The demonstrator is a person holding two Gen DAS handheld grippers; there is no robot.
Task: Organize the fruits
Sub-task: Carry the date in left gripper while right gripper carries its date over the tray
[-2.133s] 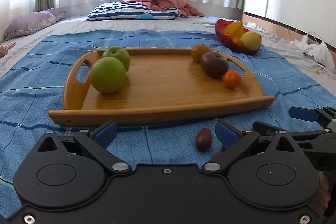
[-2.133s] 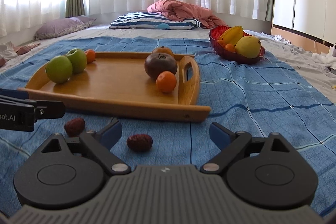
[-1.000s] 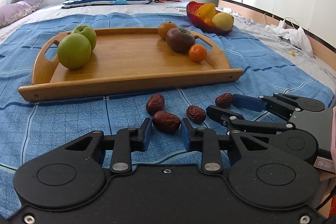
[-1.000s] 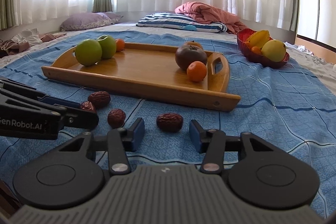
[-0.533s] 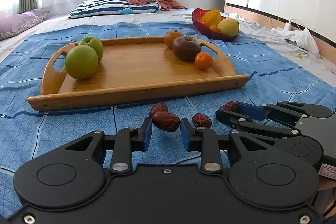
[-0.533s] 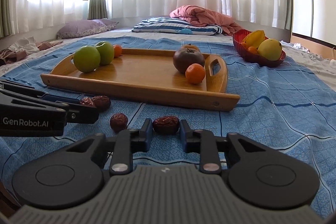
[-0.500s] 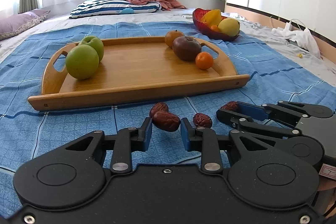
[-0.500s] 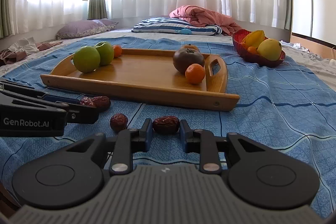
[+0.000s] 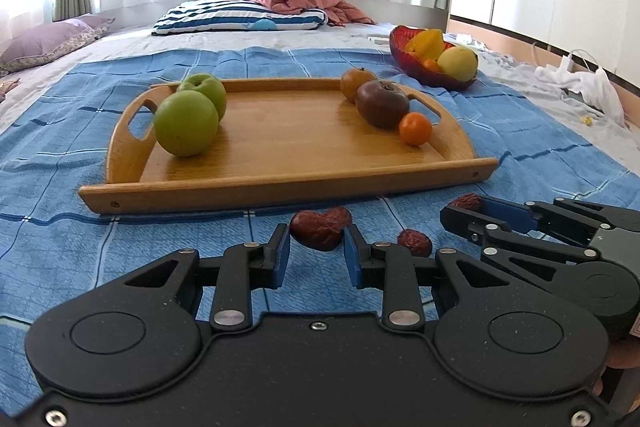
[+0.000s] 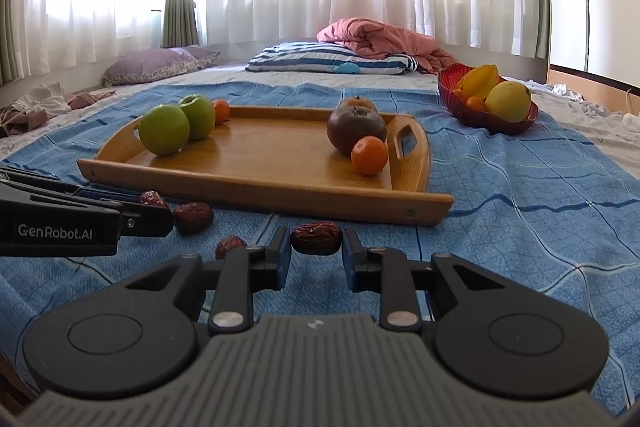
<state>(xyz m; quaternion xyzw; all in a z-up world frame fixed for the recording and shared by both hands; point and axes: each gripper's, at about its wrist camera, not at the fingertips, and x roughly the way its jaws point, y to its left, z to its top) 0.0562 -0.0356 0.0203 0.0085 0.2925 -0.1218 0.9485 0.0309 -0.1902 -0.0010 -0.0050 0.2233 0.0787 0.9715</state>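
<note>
My left gripper (image 9: 316,230) is shut on a wrinkled red date (image 9: 318,233) just in front of the wooden tray (image 9: 280,193). A second date (image 9: 341,215) lies right behind the held one. My right gripper (image 10: 315,235) is shut on another date (image 10: 316,231); in the left wrist view this gripper (image 9: 454,215) sits to the right with the date (image 9: 464,203) at its tip. One loose date (image 9: 415,242) lies between the two grippers. On the tray are two green apples (image 9: 186,123), a dark round fruit (image 9: 382,103), a tangerine (image 9: 416,128) and an orange fruit (image 9: 354,83).
Everything rests on a blue checked cloth (image 10: 520,195) spread over a bed. A red bowl (image 10: 480,117) of yellow and orange fruit stands at the back right. A small orange (image 10: 221,111) sits behind the apples. Pillows and a pink blanket lie by the curtains.
Both grippers stood wide open two seconds ago. The left closed on its date first, then the right closed on the date between its fingers. Both views have tilted up slightly.
</note>
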